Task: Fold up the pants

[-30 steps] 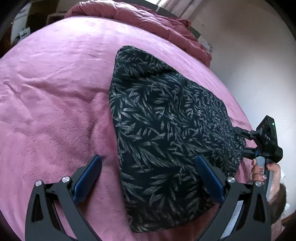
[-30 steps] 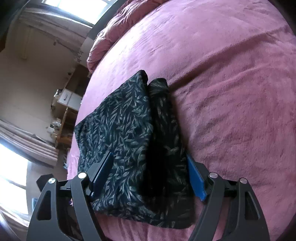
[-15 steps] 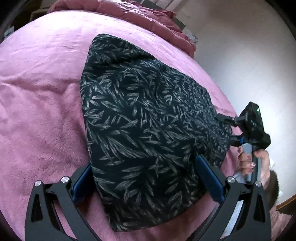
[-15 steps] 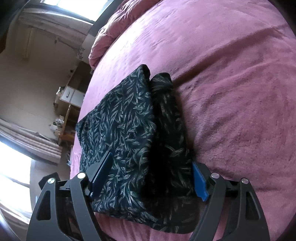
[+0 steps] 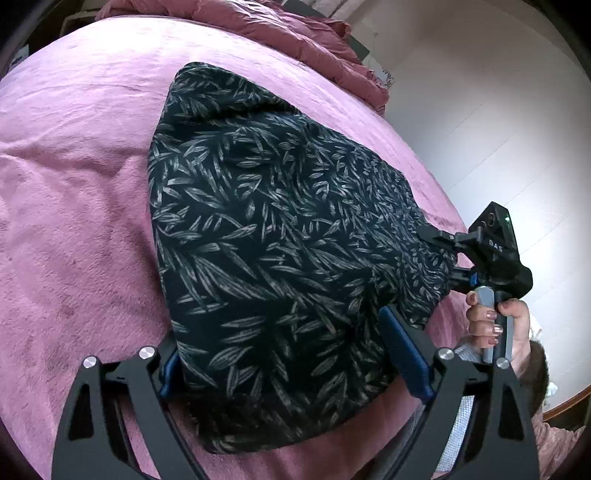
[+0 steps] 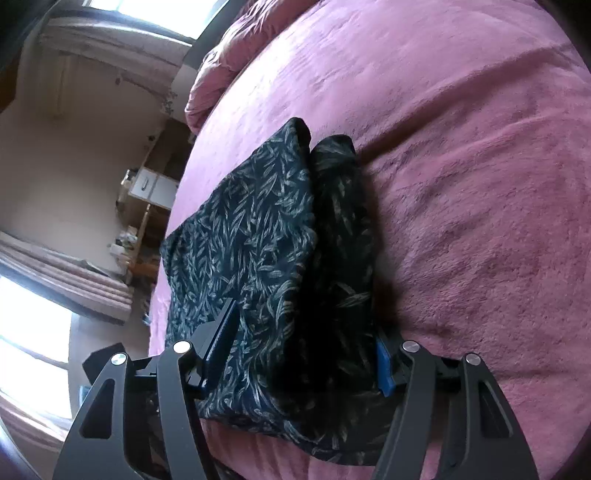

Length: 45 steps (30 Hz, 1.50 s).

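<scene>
The pants (image 5: 280,236) are black with a pale leaf print, folded into a thick bundle on the pink bed. My left gripper (image 5: 295,362) has its blue-padded fingers on either side of the bundle's near end, closed against the cloth. My right gripper (image 6: 303,354) straddles the other end of the pants (image 6: 266,251), its fingers pressed into both sides of the bundle. The right gripper also shows in the left wrist view (image 5: 447,254), held by a hand at the bundle's right corner. The bundle's near corners are slightly raised off the bed.
The pink fleece blanket (image 5: 74,221) covers the bed all around. A bunched pink duvet (image 5: 303,33) lies at the bed's head. A white wall (image 5: 498,110) is to the right. A desk with drawers (image 6: 147,192) and curtained windows stand beyond the bed.
Both grippers have closed in from wide open onto the ends of the folded pants. The left gripper slid under and around the bundle's near end, and the bundle has lifted slightly.
</scene>
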Each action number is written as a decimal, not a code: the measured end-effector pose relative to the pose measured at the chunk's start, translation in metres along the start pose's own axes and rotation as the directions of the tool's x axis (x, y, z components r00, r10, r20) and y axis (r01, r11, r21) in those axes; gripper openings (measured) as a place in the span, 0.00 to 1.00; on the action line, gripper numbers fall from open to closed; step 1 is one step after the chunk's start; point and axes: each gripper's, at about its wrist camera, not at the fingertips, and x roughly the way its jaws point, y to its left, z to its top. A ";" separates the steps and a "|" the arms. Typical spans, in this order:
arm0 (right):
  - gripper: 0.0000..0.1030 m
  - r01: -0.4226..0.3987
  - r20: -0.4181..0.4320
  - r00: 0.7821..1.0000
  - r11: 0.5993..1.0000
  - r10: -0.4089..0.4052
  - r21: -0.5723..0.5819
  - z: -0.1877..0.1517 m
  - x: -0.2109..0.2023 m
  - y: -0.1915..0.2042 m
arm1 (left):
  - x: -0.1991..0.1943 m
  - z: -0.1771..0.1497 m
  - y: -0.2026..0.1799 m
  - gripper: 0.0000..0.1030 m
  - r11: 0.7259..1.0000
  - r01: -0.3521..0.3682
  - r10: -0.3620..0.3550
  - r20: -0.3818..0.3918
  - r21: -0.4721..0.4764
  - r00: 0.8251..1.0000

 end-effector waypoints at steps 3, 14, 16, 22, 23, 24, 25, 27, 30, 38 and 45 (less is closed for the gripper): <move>0.61 -0.039 0.004 0.999 0.998 0.039 0.056 -0.004 -0.006 -0.006 | -0.002 0.002 0.005 0.86 1.000 0.010 -0.010 0.006 -0.022 1.000; 0.40 0.046 0.008 0.999 0.997 -0.045 -0.069 -0.007 0.003 0.012 | 0.000 0.003 -0.008 0.64 0.989 -0.135 0.132 0.053 0.053 0.990; 0.39 0.053 0.016 0.999 0.996 -0.052 -0.074 -0.006 0.003 0.013 | -0.004 0.003 -0.019 0.58 0.977 -0.188 0.182 0.071 0.098 0.981; 0.37 0.117 0.081 0.991 0.975 -0.104 -0.189 -0.007 0.000 0.033 | -0.012 0.005 -0.049 0.46 0.930 -0.314 0.295 0.119 0.191 0.948; 0.37 0.118 0.087 0.991 0.974 -0.103 -0.194 -0.007 0.000 0.034 | -0.013 0.003 -0.051 0.45 0.925 -0.325 0.305 0.123 0.197 0.944; 0.36 0.111 0.096 0.991 0.975 -0.094 -0.194 -0.006 -0.002 0.034 | -0.016 0.003 -0.053 0.43 0.921 -0.333 0.312 0.131 0.203 0.941; 0.36 0.098 0.107 0.991 0.976 -0.079 -0.196 -0.005 -0.004 0.035 | -0.018 0.002 -0.056 0.43 0.916 -0.341 0.316 0.145 0.211 0.938; 0.36 0.086 0.132 0.990 0.971 -0.058 -0.223 -0.003 -0.009 0.040 | -0.019 0.001 -0.064 0.40 0.908 -0.356 0.325 0.164 0.223 0.931; 0.35 0.097 0.167 0.985 0.958 -0.053 -0.271 -0.003 -0.014 0.047 | -0.023 0.003 -0.074 0.39 0.887 -0.385 0.345 0.189 0.255 0.919; 0.35 0.095 0.250 0.968 0.938 -0.009 -0.334 -0.002 -0.030 0.059 | -0.040 -0.001 -0.085 0.37 0.870 -0.411 0.346 0.256 0.273 0.903; 0.34 0.082 0.314 0.948 0.915 0.051 -0.395 0.008 -0.032 0.080 | -0.047 0.013 -0.096 0.36 0.842 -0.455 0.355 0.337 0.291 0.872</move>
